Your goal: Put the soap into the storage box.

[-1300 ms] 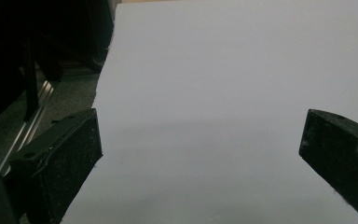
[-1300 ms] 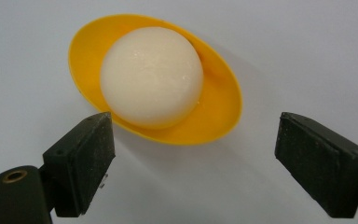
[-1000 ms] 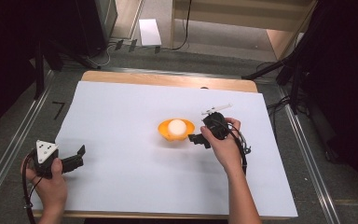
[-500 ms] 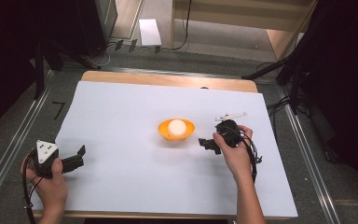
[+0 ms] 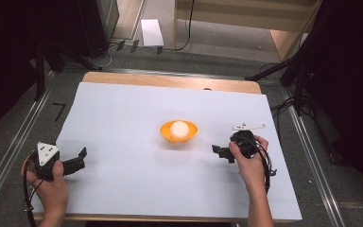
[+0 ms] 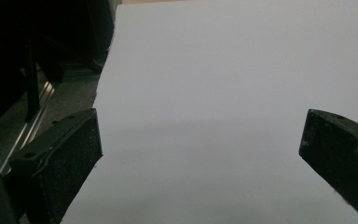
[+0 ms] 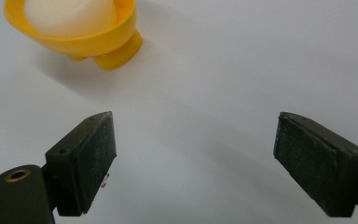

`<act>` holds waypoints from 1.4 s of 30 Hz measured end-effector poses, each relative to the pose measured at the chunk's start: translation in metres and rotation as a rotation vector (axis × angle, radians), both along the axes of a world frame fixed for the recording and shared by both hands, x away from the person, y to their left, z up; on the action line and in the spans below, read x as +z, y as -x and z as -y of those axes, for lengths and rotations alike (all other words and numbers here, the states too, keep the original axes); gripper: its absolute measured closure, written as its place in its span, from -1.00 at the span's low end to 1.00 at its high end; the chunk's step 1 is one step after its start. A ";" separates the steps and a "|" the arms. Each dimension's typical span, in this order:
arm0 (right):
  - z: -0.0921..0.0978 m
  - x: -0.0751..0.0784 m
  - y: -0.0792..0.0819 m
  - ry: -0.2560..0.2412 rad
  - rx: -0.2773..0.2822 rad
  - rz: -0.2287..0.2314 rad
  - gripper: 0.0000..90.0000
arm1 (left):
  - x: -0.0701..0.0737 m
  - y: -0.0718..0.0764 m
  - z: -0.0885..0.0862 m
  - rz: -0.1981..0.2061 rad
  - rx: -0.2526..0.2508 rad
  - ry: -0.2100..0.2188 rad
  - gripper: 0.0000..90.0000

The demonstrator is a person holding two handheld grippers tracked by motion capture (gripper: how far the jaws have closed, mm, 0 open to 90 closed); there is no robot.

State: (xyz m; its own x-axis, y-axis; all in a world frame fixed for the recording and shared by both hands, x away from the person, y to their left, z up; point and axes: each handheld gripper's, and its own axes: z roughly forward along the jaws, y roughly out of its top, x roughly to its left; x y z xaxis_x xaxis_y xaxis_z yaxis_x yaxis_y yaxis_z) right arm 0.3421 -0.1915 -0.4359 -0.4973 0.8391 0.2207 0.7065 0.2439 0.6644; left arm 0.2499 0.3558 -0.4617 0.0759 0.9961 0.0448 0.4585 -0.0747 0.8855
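White sheet covers the table, dark floor around it. One orange bowl near centre, upright, round so no long axis; one white ball inside. Two grippers: left gripper at 8 o'clock, jaws spread, nothing between; right gripper at 4 o'clock of the bowl, apart from it, jaws spread, empty, aimed toward the bowl.

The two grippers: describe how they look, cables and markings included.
Both are black handheld tools with two flat, blocky fingers. The left gripper carries a grey three-cornered plate with dark dots; the right gripper has a pale flat plate behind it. A black cable trails from each. Forearms are bare, no sleeves.
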 end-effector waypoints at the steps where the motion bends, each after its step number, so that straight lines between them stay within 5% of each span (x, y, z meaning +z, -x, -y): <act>1: 0.002 -0.001 0.001 -0.001 -0.003 -0.001 -0.69 | 0.000 0.000 0.000 0.000 0.000 0.000 -1.00; 42: 0.099 -0.042 0.061 -0.099 -0.204 0.030 -0.70 | 0.000 0.000 0.001 0.002 0.000 -0.011 -1.00</act>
State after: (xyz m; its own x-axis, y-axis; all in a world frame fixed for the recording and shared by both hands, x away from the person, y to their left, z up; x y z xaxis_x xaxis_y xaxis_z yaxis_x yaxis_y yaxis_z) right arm 0.2814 -0.2901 -0.4778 -0.3270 0.8980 0.2943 0.7141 0.0308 0.6994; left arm 0.2495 0.3544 -0.4619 0.0759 0.9955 0.0561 0.4572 -0.0847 0.8853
